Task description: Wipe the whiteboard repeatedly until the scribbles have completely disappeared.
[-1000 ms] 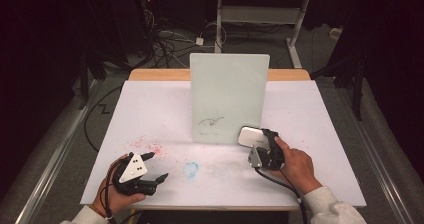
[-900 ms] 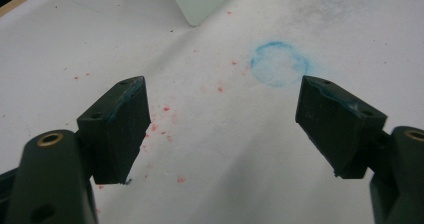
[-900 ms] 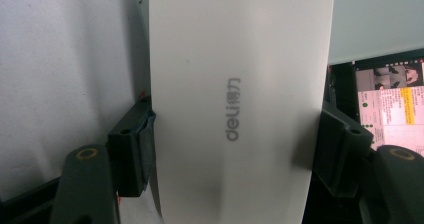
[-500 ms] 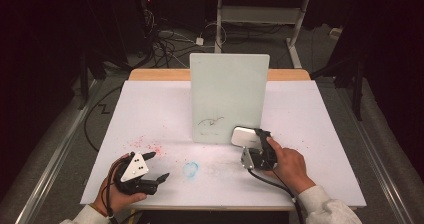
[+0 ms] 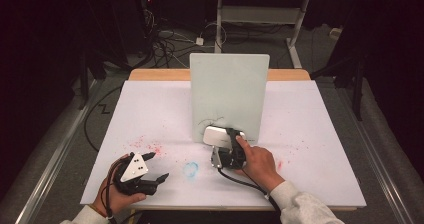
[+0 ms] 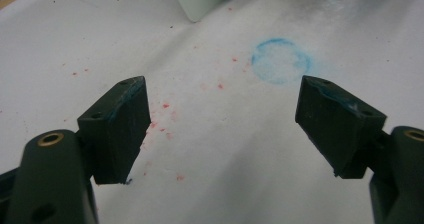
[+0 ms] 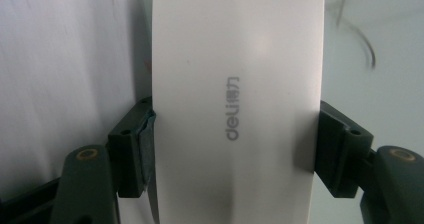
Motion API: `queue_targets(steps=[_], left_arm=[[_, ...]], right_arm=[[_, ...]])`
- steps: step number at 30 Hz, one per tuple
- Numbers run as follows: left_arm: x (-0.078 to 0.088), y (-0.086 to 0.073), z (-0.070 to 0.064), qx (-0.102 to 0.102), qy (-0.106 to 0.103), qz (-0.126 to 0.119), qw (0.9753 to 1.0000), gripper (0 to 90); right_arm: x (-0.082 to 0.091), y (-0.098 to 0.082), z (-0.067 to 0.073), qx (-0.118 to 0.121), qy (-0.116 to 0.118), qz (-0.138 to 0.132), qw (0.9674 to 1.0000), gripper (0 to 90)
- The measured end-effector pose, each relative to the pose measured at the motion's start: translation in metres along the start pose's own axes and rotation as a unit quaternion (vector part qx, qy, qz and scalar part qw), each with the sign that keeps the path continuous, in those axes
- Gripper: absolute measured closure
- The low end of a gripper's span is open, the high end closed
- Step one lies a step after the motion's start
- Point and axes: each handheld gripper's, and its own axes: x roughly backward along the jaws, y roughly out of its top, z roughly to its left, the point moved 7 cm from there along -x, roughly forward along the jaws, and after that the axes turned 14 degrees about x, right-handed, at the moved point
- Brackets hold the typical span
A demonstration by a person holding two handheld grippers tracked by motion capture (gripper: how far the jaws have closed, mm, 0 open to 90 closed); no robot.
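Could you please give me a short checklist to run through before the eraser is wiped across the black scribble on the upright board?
1. Grip: right hand-held gripper has both pads pressed on the sides of the white eraser: ok.
2. Eraser at the board, close to the black scribble: ok.
3. Eraser face pressed flat on the board: cannot tell.
4. Board standing upright on the table: ok.
5. Left hand-held gripper open, holding nothing, away from the board: ok.
6. Board braced against sliding under the wipe: not ok.
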Motion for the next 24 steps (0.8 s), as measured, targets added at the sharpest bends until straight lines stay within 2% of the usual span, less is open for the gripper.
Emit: queue_targets(steps=[8,15,19,24], left_arm=[[0.000,-0.001,0.000,0.000,0.000,0.001,1.0000,21.1],[-0.001,-0.002,0.000,0.000,-0.001,0.003,1.0000,21.0],[-0.001,-0.002,0.000,-0.002,0.000,0.006,1.0000,21.1],[0.000,-0.003,0.001,-0.002,0.001,0.003,1.0000,21.0]], right_arm=[[-0.006,0.031,-0.002,0.016,-0.002,0.001,0.9999,30.8],[-0.011,0.051,-0.003,0.012,-0.004,0.003,0.9999,30.8],[-0.011,0.054,-0.003,0.001,-0.004,0.022,0.9997,30.9],[-0.009,0.046,-0.013,-0.024,-0.008,0.024,0.9994,30.9]])
